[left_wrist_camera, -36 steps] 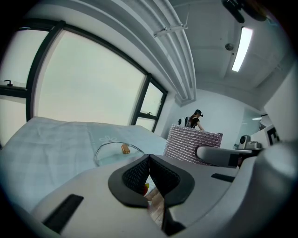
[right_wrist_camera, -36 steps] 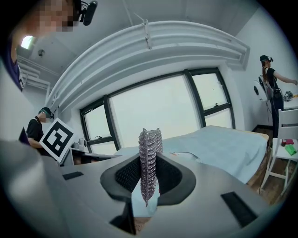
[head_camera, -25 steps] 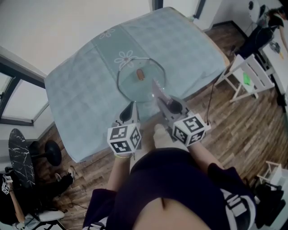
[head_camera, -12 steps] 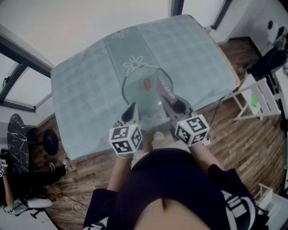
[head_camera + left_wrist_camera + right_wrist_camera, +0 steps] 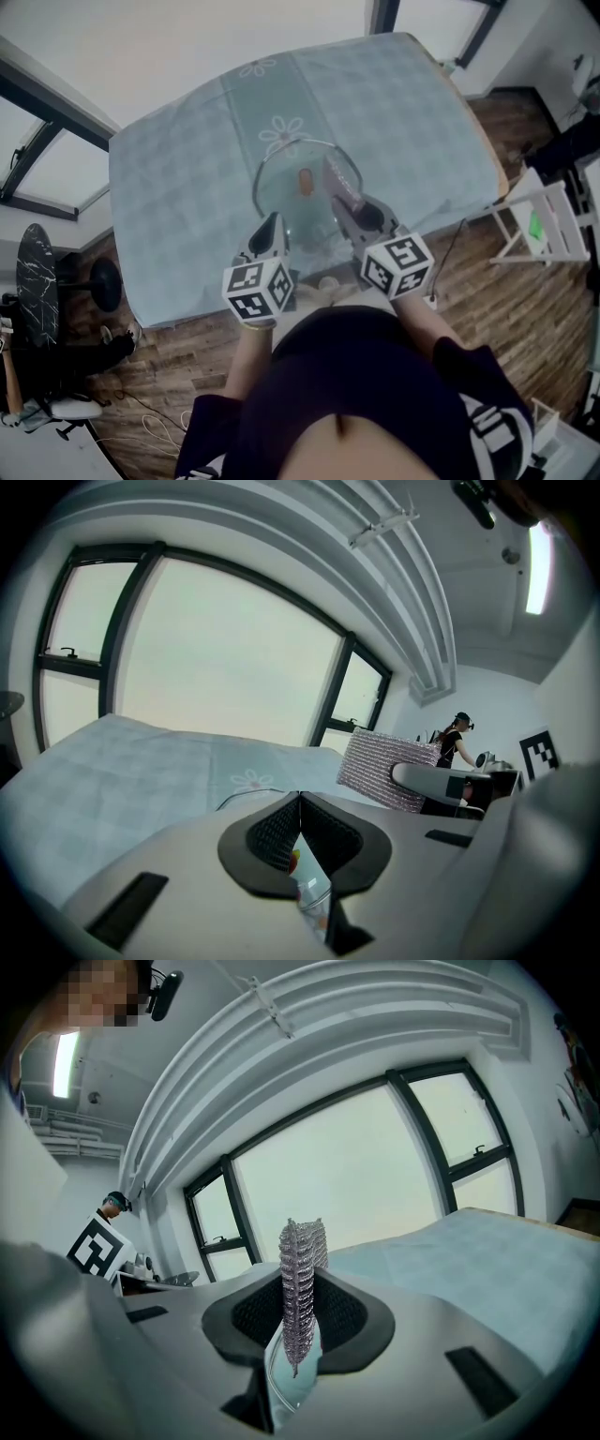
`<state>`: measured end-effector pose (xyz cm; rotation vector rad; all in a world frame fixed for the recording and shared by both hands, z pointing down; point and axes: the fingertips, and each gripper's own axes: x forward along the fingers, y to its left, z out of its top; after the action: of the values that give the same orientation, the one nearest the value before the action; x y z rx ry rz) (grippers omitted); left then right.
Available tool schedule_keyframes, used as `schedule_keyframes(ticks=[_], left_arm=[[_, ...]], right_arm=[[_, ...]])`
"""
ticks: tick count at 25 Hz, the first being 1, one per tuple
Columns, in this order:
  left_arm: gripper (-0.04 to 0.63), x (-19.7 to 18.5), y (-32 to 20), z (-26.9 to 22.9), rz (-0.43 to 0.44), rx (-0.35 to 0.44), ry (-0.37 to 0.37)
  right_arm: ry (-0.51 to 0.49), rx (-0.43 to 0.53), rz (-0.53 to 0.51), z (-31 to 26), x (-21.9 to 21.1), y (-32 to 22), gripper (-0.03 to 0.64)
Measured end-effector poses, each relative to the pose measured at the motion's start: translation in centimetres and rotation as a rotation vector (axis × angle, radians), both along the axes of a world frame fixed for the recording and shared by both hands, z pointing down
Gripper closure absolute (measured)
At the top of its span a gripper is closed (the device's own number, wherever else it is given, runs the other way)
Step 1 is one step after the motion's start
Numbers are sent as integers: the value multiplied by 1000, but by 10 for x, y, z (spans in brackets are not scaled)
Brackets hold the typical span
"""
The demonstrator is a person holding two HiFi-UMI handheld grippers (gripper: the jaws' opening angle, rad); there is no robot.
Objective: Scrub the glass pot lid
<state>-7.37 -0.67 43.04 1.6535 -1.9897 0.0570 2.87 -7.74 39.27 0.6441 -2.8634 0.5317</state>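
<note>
Lying near the middle of the table, the glass pot lid (image 5: 298, 208) sits on a pale blue-green checked tablecloth (image 5: 178, 187) printed with flowers. Its brown knob (image 5: 305, 180) faces up, and its metal rim shows as a thin bright ring.

The left gripper (image 5: 271, 223) reaches in from the near side to the lid's near-left edge. In the left gripper view its 2 jaws are pressed together, and a sliver of clear glass with a metal band shows in the gap just below where they meet, so they are clamped on the lid's rim.

The right gripper (image 5: 354, 210) comes in from the near right and points across the lid's right half. Its jaws are closed on a silver mesh scrubber (image 5: 301, 1251), which stands up out of them as a thin ribbed strip in the right gripper view. From the head view the scrubber is over the glass to the right of the knob; whether it touches the glass I cannot tell.

Both marker cubes sit close to the person's dark-clothed torso (image 5: 366, 394) at the table's near edge. Wooden floor (image 5: 506, 291) surrounds the table, and tall windows (image 5: 225, 658) fill the wall beyond it.
</note>
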Motion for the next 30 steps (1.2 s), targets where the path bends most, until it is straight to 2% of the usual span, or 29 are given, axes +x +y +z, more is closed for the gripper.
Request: schedule_keyframes(ticks=[12, 23, 30], left_arm=[[595, -9, -3, 16, 4, -24, 12], [595, -35, -55, 33, 41, -36, 42], [595, -56, -76, 54, 38, -81, 74]], right_arm=[[31, -22, 29, 21, 2, -7, 541], [112, -9, 62, 36, -19, -50, 541], [174, -22, 53, 60, -41, -76, 541]])
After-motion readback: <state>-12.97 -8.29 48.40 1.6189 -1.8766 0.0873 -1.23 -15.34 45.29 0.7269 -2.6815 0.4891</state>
